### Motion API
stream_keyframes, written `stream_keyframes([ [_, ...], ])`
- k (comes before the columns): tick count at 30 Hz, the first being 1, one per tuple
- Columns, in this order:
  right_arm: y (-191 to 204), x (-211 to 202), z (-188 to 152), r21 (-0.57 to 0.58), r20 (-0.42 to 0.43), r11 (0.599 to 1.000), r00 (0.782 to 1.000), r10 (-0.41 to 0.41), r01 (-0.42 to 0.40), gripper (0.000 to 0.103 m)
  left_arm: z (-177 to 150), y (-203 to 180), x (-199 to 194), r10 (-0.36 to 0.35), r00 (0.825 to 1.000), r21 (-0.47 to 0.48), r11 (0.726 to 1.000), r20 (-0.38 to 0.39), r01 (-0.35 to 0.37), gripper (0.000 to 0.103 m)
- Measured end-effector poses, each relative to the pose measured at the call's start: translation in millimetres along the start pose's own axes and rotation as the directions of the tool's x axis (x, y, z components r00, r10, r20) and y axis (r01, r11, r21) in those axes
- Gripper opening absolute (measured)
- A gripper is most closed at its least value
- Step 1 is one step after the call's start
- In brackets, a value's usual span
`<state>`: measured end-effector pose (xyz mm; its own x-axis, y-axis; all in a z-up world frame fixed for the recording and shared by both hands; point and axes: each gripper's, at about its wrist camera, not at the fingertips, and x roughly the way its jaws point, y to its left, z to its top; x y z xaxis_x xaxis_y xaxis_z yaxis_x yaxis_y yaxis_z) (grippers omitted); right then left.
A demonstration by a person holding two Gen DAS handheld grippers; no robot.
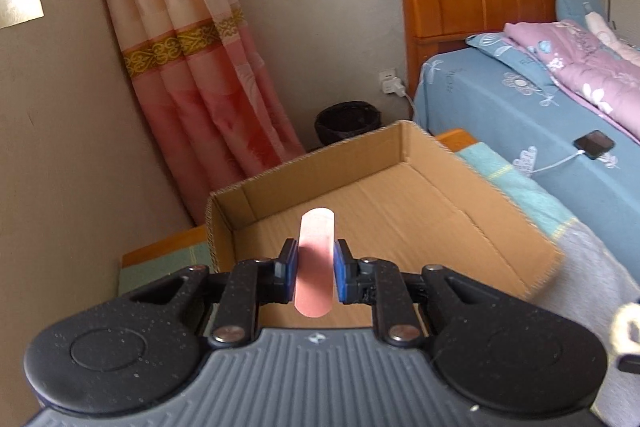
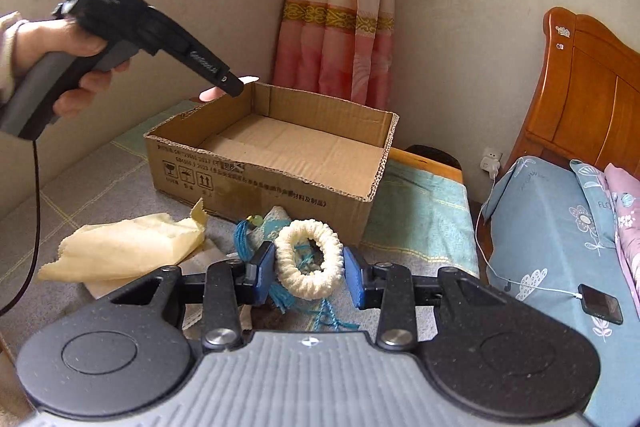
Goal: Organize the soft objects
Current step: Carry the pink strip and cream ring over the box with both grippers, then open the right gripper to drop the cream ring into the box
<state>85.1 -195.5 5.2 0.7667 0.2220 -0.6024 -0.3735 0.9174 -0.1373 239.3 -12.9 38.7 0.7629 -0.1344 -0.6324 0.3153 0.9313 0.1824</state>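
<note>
My left gripper (image 1: pixel 315 273) is shut on a flat pink oval pad (image 1: pixel 315 259) and holds it above the near-left part of an open cardboard box (image 1: pixel 400 195). In the right wrist view that gripper (image 2: pixel 236 85) hovers over the box's (image 2: pixel 256 183) far-left rim. My right gripper (image 2: pixel 309 273) is open, its blue pads on either side of a cream knitted ring (image 2: pixel 310 259) that lies on the bench in front of the box. Blue tassel cords (image 2: pixel 244 237) and a pale yellow cloth (image 2: pixel 124 251) lie beside the ring.
The box stands on a bench with a green and grey cover (image 2: pixel 420 203), against the wall and a pink curtain (image 2: pixel 340 7). A bed with a blue sheet (image 2: pixel 560 247) and a phone (image 2: pixel 602 303) on a cable is to the right. A black bin (image 1: pixel 347 121) is behind the box.
</note>
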Motion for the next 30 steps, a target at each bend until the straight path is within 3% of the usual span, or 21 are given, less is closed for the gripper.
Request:
stream_keyframes([
  [2, 0, 1, 3, 0.001, 0.001, 1.0, 1.0, -0.004, 0.004, 0.042, 4, 6, 11, -0.002, 1.0, -0.017, 1.0, 0.003, 0.002, 0.03],
  [4, 0, 3, 4, 0.001, -0.001, 1.0, 1.0, -0.011, 0.011, 0.042, 4, 12, 17, 0.003, 1.0, -0.032, 0.999, 0.007, -0.003, 0.075],
  [6, 1, 4, 6, -0.004, -0.004, 1.0, 1.0, -0.019, 0.019, 0.042, 0, 13, 15, 0.039, 0.999, -0.027, 0.999, 0.029, -0.039, 0.084],
  [11, 4, 6, 8, -0.013, -0.015, 1.0, 1.0, -0.02, 0.02, 0.042, -14, 11, -6, 0.046, 0.999, -0.01, 0.999, 0.018, -0.046, 0.086],
  [19, 3, 12, 28, -0.007, -0.01, 1.0, 1.0, 0.004, -0.004, 0.042, -48, 5, -81, 0.03, 0.999, -0.022, 0.999, 0.042, -0.029, 0.1],
  [27, -10, 43, 75, 0.044, 0.0, 0.999, 1.0, 0.015, -0.015, 0.042, -98, 10, -130, 0.094, 0.991, -0.169, 0.983, 0.098, -0.077, 0.102],
  [30, -14, 62, 95, 0.062, 0.0, 0.998, 1.0, 0.028, -0.028, 0.042, -114, 12, -137, 0.179, 0.979, -0.187, 0.969, 0.097, -0.159, 0.102],
])
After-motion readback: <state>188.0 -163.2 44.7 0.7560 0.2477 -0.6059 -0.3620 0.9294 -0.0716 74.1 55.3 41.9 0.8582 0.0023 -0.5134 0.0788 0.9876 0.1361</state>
